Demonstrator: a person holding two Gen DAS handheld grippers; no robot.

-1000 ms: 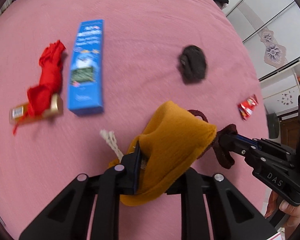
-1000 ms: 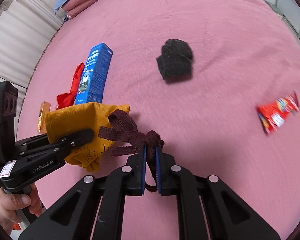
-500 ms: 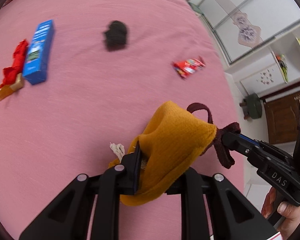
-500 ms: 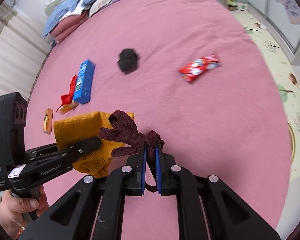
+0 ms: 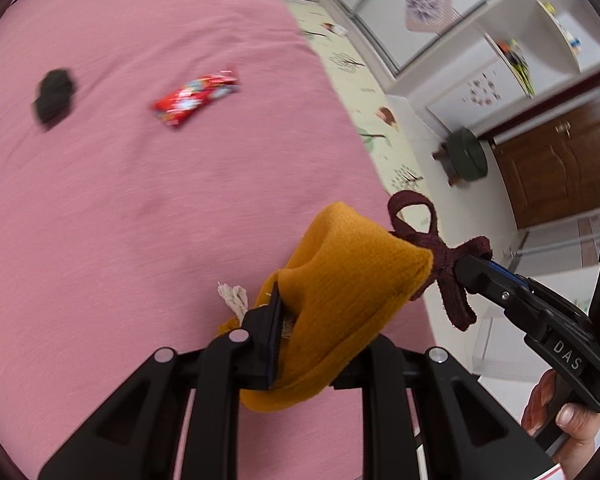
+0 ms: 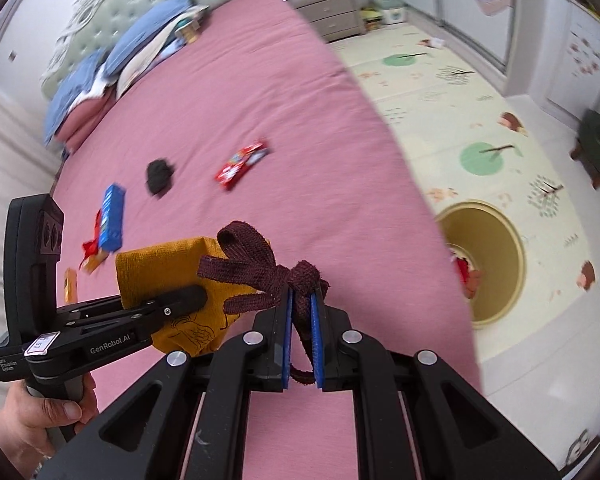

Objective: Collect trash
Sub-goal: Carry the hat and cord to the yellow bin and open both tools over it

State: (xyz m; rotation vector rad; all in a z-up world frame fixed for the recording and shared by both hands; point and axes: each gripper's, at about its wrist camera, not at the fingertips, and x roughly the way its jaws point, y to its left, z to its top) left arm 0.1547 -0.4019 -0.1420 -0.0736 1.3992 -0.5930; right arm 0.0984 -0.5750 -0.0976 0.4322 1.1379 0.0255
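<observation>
Two claws hang over the pink bed [image 6: 228, 128], both angled steeply downward: the left claw [image 6: 188, 298], marked "GenRobot.AI" and gripped by a hand [image 6: 40, 412] at lower left, is clamped on the mustard-yellow cloth pouch [image 5: 340, 280]. The right claw [image 6: 300, 332], stamped "DAS", is pinched together on the pouch's maroon ribbon bow [image 6: 260, 268]. Well beyond them on the bed lie a blue box [image 6: 112, 216], a red snack wrapper [image 5: 194, 94] and a black wad [image 5: 54, 94]; their print is too blurred to read.
</observation>
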